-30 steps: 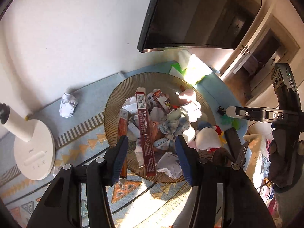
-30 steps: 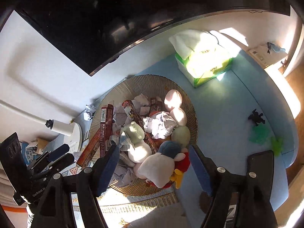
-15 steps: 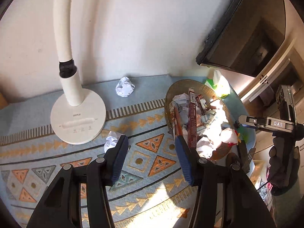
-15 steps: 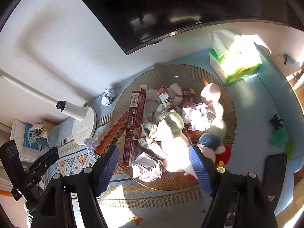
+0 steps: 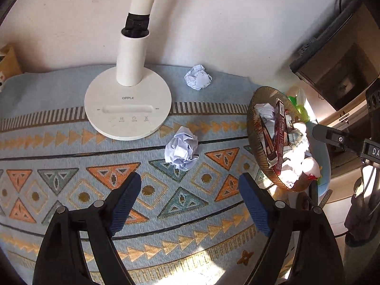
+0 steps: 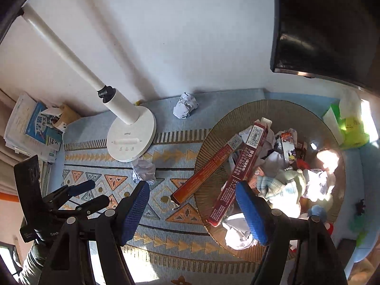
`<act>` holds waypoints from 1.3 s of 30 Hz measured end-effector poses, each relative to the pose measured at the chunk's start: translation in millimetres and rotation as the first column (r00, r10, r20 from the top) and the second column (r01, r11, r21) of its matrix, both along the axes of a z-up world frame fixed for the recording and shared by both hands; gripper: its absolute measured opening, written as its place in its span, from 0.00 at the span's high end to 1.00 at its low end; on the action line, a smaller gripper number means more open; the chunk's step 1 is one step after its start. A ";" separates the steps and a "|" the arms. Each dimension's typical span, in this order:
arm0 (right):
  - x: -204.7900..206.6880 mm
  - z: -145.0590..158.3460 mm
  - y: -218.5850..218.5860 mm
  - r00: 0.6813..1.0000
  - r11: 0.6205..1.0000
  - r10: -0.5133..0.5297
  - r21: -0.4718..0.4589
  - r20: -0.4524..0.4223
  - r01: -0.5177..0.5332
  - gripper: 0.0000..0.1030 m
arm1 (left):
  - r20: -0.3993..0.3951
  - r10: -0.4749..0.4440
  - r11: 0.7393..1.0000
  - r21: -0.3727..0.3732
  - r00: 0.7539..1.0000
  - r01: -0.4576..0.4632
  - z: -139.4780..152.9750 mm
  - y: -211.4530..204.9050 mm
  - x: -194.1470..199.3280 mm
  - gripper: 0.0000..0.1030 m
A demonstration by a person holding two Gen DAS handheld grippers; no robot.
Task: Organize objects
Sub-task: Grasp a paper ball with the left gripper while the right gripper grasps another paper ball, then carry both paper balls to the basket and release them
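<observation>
A crumpled paper ball (image 5: 181,150) lies on the patterned mat, just ahead of my left gripper (image 5: 188,186), which is open and empty above the mat. A second paper ball (image 5: 197,80) sits near the wall behind the lamp base. At the right stands the round woven basket (image 5: 251,118), piled with paper balls, red boxes and plush toys. My right gripper (image 6: 191,190) is open and empty, hovering over the basket's (image 6: 213,137) left rim. A long red box (image 6: 206,173) hangs out over that rim. The near paper ball (image 6: 143,171) and my left gripper (image 6: 92,193) lie to its left.
A white lamp base (image 5: 128,104) with a slanting pole stands on the mat by the wall. A dark monitor (image 6: 320,23) hangs above the basket. A green tissue box (image 6: 346,128) sits at the far right. Books (image 6: 30,128) are stacked at the left.
My left gripper has swung left, from over the basket to over the mat by the lamp and paper ball. My right gripper has also shifted left, toward the basket's left rim. Both stay open.
</observation>
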State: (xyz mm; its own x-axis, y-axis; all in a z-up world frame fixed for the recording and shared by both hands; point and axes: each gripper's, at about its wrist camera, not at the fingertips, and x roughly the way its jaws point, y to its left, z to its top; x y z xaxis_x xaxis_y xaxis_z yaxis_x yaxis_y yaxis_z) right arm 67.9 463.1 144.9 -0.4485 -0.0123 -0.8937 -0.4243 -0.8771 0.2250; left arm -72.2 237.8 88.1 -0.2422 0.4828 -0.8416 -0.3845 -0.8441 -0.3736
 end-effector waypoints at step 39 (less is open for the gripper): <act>-168.3 -93.1 42.2 0.974 0.972 -0.141 -0.163 0.177 0.170 0.70 | -0.089 -0.099 0.975 -0.205 0.991 0.079 -50.2 55.2 -13.2 0.62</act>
State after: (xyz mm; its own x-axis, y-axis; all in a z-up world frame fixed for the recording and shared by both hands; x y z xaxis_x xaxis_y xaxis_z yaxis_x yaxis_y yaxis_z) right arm -100.4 505.3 51.8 -0.3059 -0.1176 -0.9448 -0.5962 -0.7500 0.2864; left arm -85.4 293.0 38.0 -0.2922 0.3298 -0.8977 -0.4882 -0.8586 -0.1565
